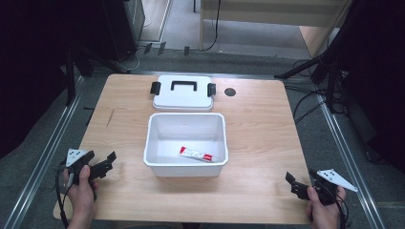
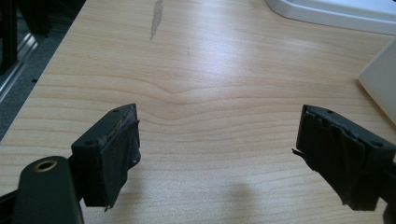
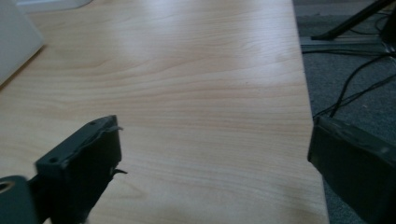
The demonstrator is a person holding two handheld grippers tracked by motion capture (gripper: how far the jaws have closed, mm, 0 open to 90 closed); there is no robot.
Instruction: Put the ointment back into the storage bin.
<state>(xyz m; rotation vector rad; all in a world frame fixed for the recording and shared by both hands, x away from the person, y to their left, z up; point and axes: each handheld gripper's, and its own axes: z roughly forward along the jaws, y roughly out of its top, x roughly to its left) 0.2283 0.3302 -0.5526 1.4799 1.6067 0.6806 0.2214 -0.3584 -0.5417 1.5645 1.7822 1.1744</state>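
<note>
A white plastic box stands open in the middle of the wooden table. Inside it lies a red and white tube. The box's white lid, with a black handle and black clips, lies flat just behind it. My left gripper is at the table's near left, open and holding nothing; its jaws stand wide apart over bare wood in the left gripper view. My right gripper is at the near right corner, also open and holding nothing.
A small dark round cap sits in the table's far right area. A dark scratch marks the wood at the left. Tripod legs and cables lie on the floor at the right. Metal rails run along both table sides.
</note>
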